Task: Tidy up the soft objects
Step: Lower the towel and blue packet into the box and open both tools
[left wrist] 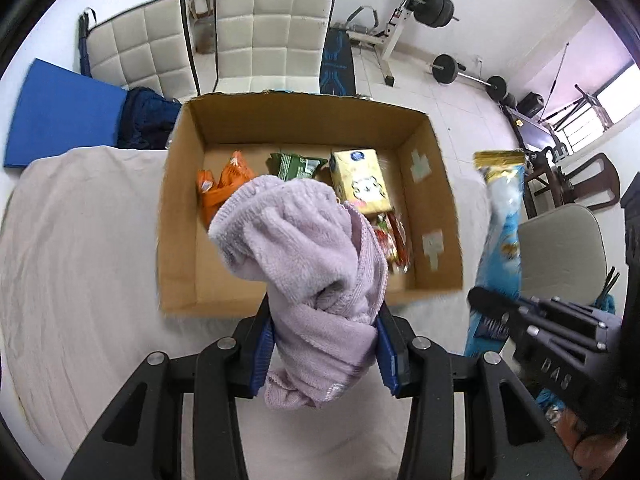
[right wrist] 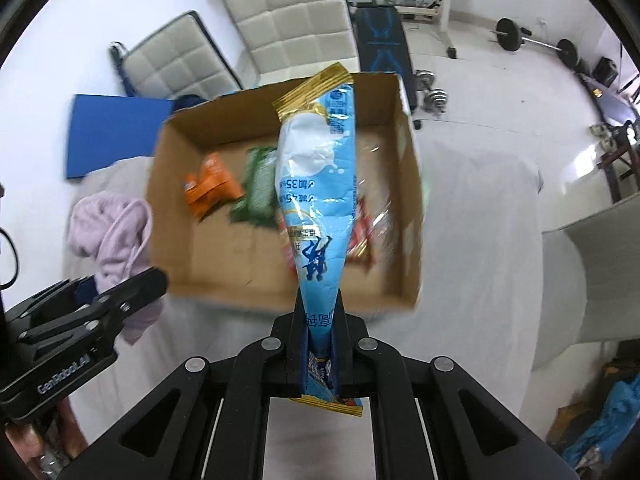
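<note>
My left gripper (left wrist: 325,320) is shut on a lilac fleece cloth (left wrist: 304,248) and holds it bunched up just before the near wall of an open cardboard box (left wrist: 288,128). My right gripper (right wrist: 319,320) is shut on a light-blue snack bag with gold ends (right wrist: 316,184), held upright over the box's near wall (right wrist: 256,296). The bag also shows in the left wrist view (left wrist: 502,240), to the right of the box. The cloth and left gripper show in the right wrist view (right wrist: 110,232) at the left.
The box holds an orange packet (left wrist: 218,192), a green packet (left wrist: 294,166), a yellow carton (left wrist: 362,182) and red wrappers (left wrist: 394,240). It stands on a table under a pale sheet (left wrist: 80,240). White padded chairs (left wrist: 274,28), a blue mat (left wrist: 60,116) and gym weights (left wrist: 436,8) stand behind.
</note>
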Available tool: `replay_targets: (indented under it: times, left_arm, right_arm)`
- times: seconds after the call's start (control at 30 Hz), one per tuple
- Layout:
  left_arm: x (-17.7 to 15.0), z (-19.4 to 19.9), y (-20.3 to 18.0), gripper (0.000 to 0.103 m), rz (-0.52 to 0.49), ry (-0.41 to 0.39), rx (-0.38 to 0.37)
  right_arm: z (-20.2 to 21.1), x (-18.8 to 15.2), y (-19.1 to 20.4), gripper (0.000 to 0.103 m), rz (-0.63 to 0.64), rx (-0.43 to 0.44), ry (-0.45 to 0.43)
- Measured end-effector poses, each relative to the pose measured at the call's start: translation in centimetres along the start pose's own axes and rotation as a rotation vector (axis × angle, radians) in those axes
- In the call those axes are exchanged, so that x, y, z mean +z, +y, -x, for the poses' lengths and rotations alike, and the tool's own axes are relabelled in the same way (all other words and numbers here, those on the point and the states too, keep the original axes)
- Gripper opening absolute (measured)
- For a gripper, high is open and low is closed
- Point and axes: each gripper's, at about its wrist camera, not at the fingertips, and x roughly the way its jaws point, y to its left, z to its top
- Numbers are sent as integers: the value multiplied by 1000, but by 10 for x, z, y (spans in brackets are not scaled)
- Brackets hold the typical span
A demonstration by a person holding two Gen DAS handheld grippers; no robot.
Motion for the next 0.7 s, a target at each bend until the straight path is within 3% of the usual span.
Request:
replay_targets:
  times: [0.27,0.53,0.63,0.7]
  left_arm:
    - [51,-69,21,41,44,137,-2]
    - [68,-130,20,42,29,249,34]
    - [70,-142,21,44,44,284,48]
    - [70,-147,22,49,48,302,44]
  right_arm:
    - [-84,63,-21,8,-13,-116,83]
    - [-135,74,-32,9,2,-172,143]
    - [-143,73,-34,13,-10,-186,166]
    - [-143,72,-36,27,-19,-194,168]
